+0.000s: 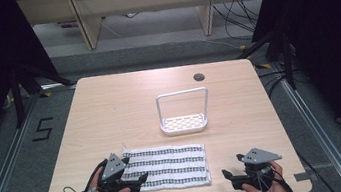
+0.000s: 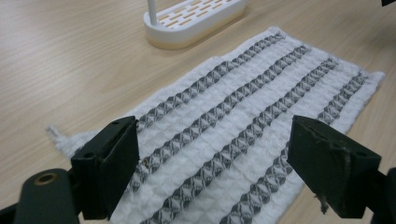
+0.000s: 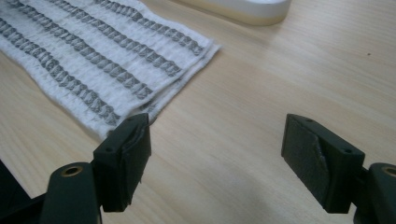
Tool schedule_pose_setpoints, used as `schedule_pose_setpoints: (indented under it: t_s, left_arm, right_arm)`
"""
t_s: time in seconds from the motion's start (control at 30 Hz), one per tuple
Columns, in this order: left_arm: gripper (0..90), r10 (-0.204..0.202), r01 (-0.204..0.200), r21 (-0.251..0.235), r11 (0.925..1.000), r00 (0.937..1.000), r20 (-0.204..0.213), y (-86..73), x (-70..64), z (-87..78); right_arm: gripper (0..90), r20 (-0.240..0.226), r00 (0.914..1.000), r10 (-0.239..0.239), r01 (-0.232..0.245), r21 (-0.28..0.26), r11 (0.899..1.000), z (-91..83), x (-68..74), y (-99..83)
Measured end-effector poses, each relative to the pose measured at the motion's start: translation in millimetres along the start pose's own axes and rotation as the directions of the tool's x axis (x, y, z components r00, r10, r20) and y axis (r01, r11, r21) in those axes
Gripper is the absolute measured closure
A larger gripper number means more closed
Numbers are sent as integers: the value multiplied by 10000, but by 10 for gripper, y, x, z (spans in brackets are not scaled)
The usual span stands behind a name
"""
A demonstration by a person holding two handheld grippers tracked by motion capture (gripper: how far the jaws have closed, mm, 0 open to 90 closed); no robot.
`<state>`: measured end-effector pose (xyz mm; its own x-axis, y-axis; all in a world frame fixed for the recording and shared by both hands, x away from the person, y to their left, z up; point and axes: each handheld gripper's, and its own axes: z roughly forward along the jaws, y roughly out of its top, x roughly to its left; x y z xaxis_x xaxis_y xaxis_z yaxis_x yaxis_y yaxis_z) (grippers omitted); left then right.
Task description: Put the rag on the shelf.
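A white folded towel (image 1: 168, 167) with dark woven stripes lies flat near the table's front edge. My left gripper (image 1: 140, 182) is at its left end, held in a hand. In the left gripper view the towel (image 2: 243, 102) spreads out beneath my left gripper (image 2: 215, 140), whose jaws stand wide apart with nothing between them. My right gripper (image 1: 231, 166) hovers just right of the towel, open. In the right gripper view my right gripper (image 3: 217, 135) is over bare wood, and its left jaw is close to the towel's (image 3: 93, 60) near corner.
A white rack (image 1: 185, 123) with a slotted base and a tall hoop handle stands behind the towel, mid-table; its base (image 2: 196, 23) shows at the top of the left gripper view. A cable hole (image 1: 199, 77) sits near the wooden table's (image 1: 110, 109) far edge.
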<state>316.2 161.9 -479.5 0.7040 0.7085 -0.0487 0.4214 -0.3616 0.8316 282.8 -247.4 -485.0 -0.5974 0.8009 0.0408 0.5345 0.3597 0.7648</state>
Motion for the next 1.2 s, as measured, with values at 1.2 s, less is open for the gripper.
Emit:
schedule_pose_setpoints:
  t_s: [1.2]
  left_arm:
    - [247,1367,-1755,1388,9747,9582,2513,875,-375,1343]
  right_arm:
    - [393,-871,9912,-994,1051,638,9924,172,432,52]
